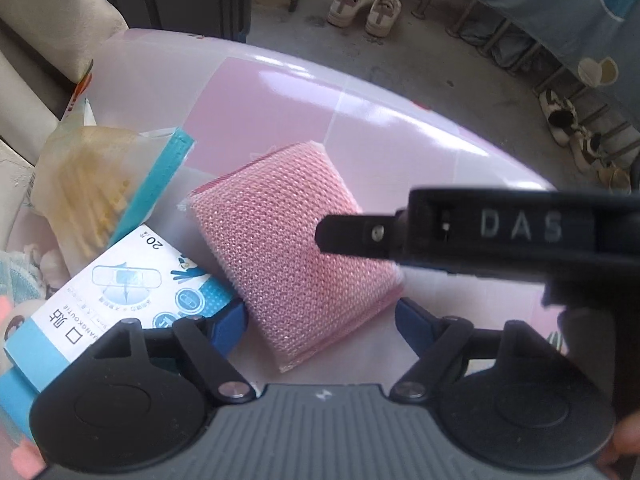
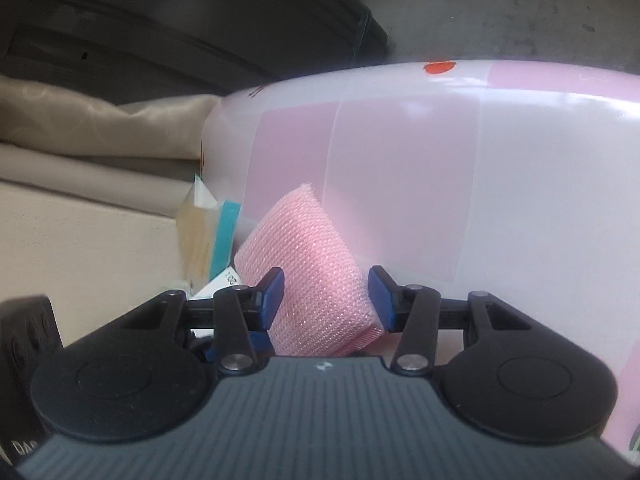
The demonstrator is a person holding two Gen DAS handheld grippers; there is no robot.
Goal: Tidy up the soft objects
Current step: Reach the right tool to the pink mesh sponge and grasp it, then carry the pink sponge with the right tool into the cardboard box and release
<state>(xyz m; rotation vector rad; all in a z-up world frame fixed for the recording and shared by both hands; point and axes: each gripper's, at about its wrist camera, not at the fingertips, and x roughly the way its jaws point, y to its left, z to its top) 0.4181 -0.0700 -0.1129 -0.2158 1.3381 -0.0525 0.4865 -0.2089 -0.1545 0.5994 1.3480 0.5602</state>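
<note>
A pink mesh scrub sponge lies on the pink and white checked table. My left gripper is open, its blue fingertips on either side of the sponge's near end. My right gripper is open too, its blue pads astride the same sponge. In the left wrist view the right gripper's black body marked DAS reaches in from the right over the sponge.
A bag of cotton swabs with a teal edge and a blue and white plaster box lie left of the sponge. A beige cushion lies left. Shoes stand on the floor beyond the table.
</note>
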